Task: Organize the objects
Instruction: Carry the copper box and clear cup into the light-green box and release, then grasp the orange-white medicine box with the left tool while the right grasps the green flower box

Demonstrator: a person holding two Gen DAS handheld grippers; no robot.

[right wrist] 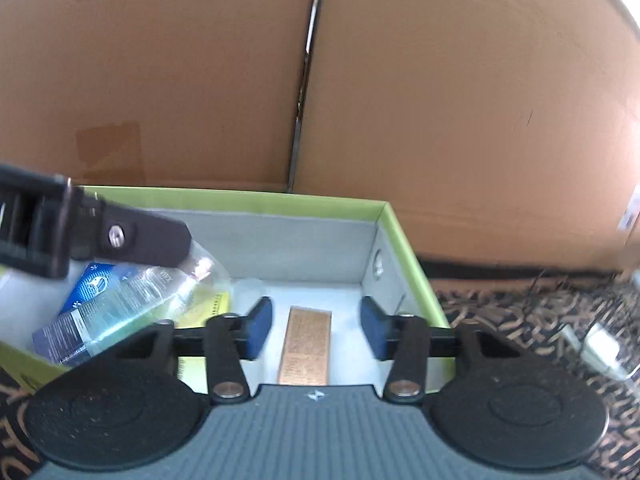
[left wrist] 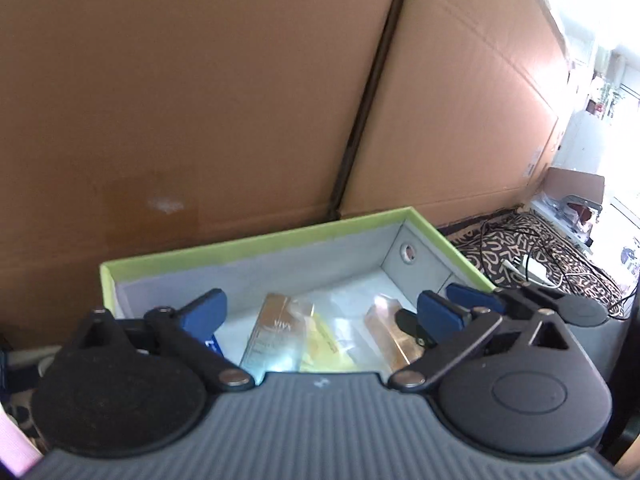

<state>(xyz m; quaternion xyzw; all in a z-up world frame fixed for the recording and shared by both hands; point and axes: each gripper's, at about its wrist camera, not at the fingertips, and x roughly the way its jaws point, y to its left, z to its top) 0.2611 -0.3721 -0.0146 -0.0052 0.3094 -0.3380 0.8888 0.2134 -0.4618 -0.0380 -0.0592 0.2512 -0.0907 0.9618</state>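
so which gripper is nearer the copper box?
Right. The right gripper hangs open directly over the copper box; the left gripper is open over the clear packet beside it.

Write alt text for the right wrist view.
The right gripper, open, hangs above a copper-coloured box lying in a green-rimmed box. A clear bottle lies to the left; cardboard stands behind.

A lived-in room of a home, used partly for storage — large cardboard cartons (left wrist: 200, 100) stand against the back, a patterned brown rug (right wrist: 520, 320) covers the floor with loose cables (left wrist: 560, 264) and a white charger (left wrist: 534, 270) on it — bright daylight at the right.
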